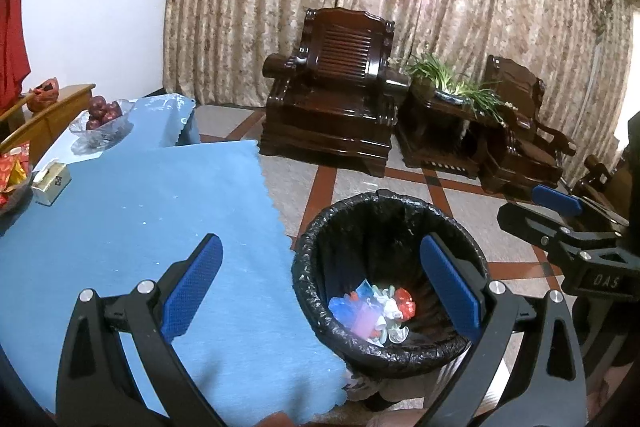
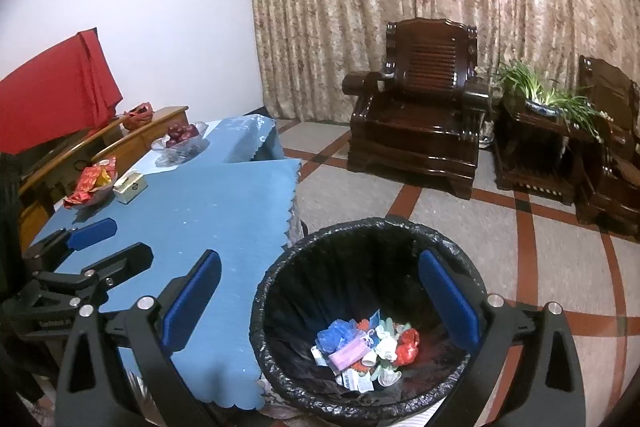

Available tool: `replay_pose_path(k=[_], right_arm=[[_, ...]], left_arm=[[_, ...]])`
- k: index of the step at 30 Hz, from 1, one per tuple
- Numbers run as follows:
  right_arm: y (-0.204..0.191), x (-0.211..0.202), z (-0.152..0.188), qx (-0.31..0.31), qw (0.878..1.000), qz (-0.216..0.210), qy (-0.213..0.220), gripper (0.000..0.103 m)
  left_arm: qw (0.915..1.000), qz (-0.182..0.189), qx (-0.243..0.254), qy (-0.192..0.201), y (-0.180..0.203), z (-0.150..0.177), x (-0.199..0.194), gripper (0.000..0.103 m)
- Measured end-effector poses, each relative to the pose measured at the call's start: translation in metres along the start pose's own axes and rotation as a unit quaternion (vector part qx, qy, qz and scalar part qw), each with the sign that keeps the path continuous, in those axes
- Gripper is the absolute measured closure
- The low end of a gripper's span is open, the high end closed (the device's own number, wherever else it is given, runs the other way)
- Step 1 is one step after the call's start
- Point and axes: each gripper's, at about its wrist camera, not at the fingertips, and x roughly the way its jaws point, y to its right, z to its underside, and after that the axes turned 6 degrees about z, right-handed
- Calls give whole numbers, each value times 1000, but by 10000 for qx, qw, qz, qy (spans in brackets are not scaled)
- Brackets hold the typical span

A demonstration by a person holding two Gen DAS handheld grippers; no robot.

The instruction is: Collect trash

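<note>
Holding the left hand-held gripper (image 1: pixel 320 291) spread and empty, straddling the tabletop (image 1: pixel 132 211) edge and the bin (image 1: pixel 384 351) rim. Holding the right hand-held gripper (image 2: pixel 320 303) spread too, hovering above the bin (image 2: pixel 360 403). Lying at the bin's bottom, below both: the trash (image 2: pixel 366 351), a heap of wrappers.

Blue tablecloth (image 2: pixel 208 211), black bin liner (image 2: pixel 352 267), floral beige curtain (image 2: pixel 440 7).
</note>
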Motion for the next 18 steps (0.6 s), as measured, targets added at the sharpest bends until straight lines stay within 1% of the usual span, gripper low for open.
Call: replay_pose_path(k=[7, 18], right_arm=[[-8, -6, -5, -112, 9999, -24, 102, 6], [-16, -9, -7, -272, 9995, -71, 144, 6]], left_arm=[[9999, -76, -29, 139, -4, -3, -12, 6], [9995, -198, -69, 217, -5, -5, -20, 6]])
